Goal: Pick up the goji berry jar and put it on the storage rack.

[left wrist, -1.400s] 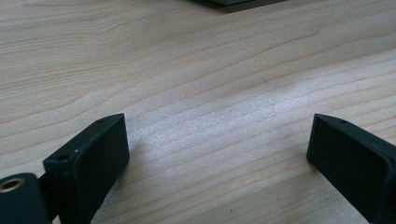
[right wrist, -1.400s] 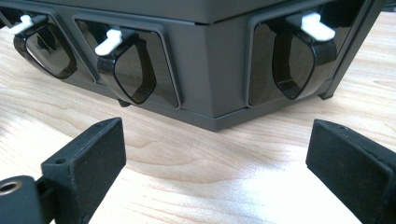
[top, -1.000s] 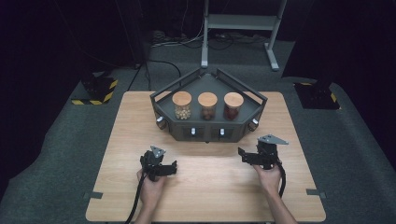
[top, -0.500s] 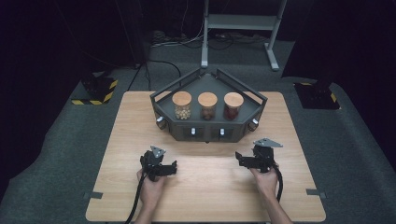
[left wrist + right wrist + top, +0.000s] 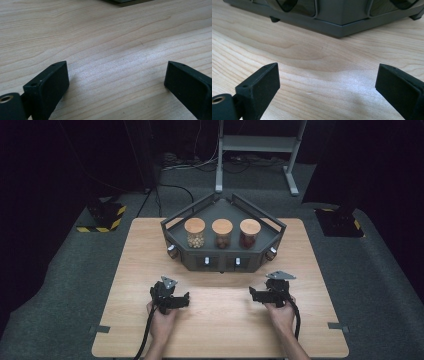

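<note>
My left gripper (image 5: 172,296) rests low over the wooden table (image 5: 225,330) at front left. Its jaws are open, with bare wood between them (image 5: 116,82). At front right my right gripper (image 5: 268,292) also stands open with nothing between its jaws (image 5: 328,82). It faces the front of a dark grey angular rack (image 5: 223,262) (image 5: 337,20). Three jars with wooden lids stand in that rack: one with pale contents (image 5: 195,234), one brown (image 5: 222,234) and one dark red (image 5: 250,234).
The rack sits at the table's far middle, and its base edge (image 5: 125,1) shows at the top of the left gripper view. A metal stand (image 5: 257,142) and cables lie on the dark floor beyond. Cables trail from both grippers along the person's forearms.
My right gripper has shifted a little toward the left and toward the person, still open. My left gripper has stayed put.
</note>
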Tool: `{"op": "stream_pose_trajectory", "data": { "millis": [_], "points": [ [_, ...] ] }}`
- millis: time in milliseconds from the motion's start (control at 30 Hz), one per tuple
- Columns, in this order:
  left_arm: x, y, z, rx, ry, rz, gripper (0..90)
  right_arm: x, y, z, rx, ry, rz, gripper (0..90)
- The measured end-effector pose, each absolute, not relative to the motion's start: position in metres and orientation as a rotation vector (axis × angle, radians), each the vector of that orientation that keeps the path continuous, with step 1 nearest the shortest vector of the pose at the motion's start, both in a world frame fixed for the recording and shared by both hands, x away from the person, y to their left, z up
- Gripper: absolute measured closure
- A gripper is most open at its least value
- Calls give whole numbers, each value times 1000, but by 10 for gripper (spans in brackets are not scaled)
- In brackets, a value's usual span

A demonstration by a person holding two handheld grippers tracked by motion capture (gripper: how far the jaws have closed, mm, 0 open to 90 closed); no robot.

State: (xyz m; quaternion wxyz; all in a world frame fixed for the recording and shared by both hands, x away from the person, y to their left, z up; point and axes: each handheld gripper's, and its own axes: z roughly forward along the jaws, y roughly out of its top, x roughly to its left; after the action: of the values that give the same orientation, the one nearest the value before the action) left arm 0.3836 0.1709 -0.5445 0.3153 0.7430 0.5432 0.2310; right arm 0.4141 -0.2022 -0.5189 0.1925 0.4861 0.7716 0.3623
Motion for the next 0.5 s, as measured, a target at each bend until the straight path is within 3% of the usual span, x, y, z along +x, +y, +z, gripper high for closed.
{"op": "stream_pose_trajectory", "data": {
  "millis": [500],
  "points": [
    [384, 171, -544, 1957, 1431, 609, 59, 415, -197, -538, 1379, 2208, 941, 58]
  ]
}}
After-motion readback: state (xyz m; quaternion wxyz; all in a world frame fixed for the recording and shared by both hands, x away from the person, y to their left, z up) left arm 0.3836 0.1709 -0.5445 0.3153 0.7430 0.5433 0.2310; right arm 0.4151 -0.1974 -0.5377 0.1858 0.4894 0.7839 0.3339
